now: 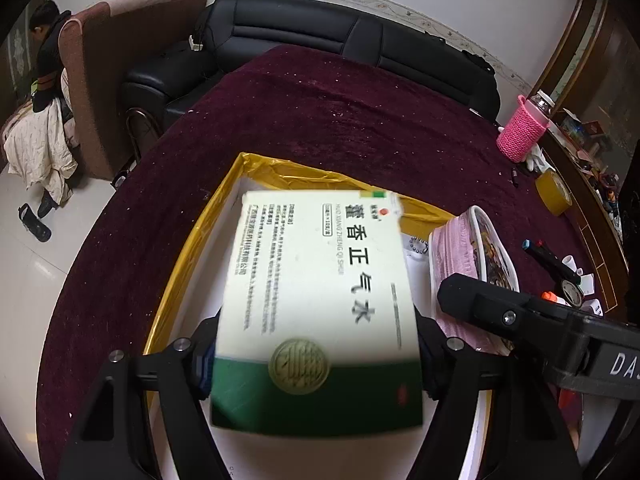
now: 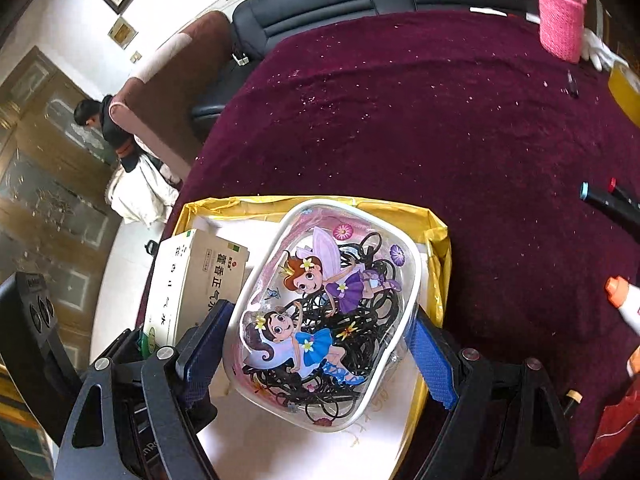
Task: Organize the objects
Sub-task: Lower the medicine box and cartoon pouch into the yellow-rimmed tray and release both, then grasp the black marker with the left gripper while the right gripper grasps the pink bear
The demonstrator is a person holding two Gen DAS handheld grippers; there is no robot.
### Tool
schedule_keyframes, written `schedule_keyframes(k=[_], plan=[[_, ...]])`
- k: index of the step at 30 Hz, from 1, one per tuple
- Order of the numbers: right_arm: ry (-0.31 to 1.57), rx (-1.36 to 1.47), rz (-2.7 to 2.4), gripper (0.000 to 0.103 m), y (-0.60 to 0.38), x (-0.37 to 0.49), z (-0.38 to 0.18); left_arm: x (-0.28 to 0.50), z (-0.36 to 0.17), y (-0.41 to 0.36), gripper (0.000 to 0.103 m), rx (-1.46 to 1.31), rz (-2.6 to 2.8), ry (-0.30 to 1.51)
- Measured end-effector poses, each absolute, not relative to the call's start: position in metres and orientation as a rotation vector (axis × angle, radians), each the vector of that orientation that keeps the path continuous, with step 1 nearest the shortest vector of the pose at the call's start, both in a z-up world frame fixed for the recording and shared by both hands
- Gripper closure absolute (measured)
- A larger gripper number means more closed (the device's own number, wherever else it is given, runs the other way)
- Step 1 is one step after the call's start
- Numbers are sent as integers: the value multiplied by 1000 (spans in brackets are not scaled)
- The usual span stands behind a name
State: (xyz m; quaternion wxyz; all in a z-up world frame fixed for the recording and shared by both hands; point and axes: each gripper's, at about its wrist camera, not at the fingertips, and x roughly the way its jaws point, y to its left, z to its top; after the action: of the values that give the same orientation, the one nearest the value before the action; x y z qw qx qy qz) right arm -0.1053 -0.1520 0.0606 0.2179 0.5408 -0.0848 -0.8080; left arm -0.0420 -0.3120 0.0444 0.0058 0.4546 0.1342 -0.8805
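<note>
While both grippers are held over it, a round tabletop point(image 2: 400, 120) draped in dark red velvet is seen, flecked with pale crumbs. Listed by size:

1. Tray-like box point(image 2: 436, 240) with yellow walls and a white floor, set at the near edge of the tabletop.
2. Medicine carton point(image 1: 320, 280), white with a green end and black characters, clamped between the pads of the left gripper point(image 1: 316, 354) and held over the left part of the box.
3. Clear zip pouch point(image 2: 320, 312), printed with two cartoon fairies and filled with black hair ties, clamped by the blue pads of the right gripper point(image 2: 316, 344) over the right part of the box, just beside the carton.
4. Pink knitted bottle holder point(image 1: 520, 132) with a bottle in it, near the far right edge.
5. Roll of yellow tape point(image 1: 554, 194), near the right edge, just beside the holder.
6. Black markers point(image 2: 608, 200), with blue and red caps, near the right edge, well apart from the box.
7. White tube with an orange cap point(image 2: 624, 304), at the near right edge.
</note>
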Motion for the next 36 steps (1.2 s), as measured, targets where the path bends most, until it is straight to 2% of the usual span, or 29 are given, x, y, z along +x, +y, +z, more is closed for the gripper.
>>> schedule_keyframes(k=[3, 6, 11, 14, 16, 18, 20, 26, 31, 36], plan=[[-223, 1507, -2243, 13, -154, -106, 60, -42, 46, -310, 24, 1419, -2767, 429], [-218, 1496, -2261, 9, -153, -107, 61, -43, 49, -310, 22, 1412, -2773, 448], [-240, 1440, -2296, 9, -139, -103, 75, -35, 58, -319, 21, 1391, -2761, 557], [-260, 1376, -2320, 9, -122, -93, 95, -19, 77, -318, 20, 1339, -2797, 596], [-253, 1313, -2354, 9, -102, -81, 111, -5, 94, -309, 18, 1279, -2850, 575], [-237, 1247, -2401, 8, -76, -64, 127, 9, 110, -293, 11, 1234, -2912, 562], [-235, 1206, -2450, 8, -50, -51, 135, 18, 120, -274, 9, 1221, -2977, 553], [-321, 1166, -2627, 6, 50, -11, 131, 22, 115, -175, 8, 1382, -3127, 332], [-510, 1217, -2671, 6, 127, 13, 108, 21, 83, -107, 8, 1543, -3111, 132], [-646, 1249, -2686, 6, 181, 30, 89, 30, 52, -58, 8, 1574, -3030, -196]])
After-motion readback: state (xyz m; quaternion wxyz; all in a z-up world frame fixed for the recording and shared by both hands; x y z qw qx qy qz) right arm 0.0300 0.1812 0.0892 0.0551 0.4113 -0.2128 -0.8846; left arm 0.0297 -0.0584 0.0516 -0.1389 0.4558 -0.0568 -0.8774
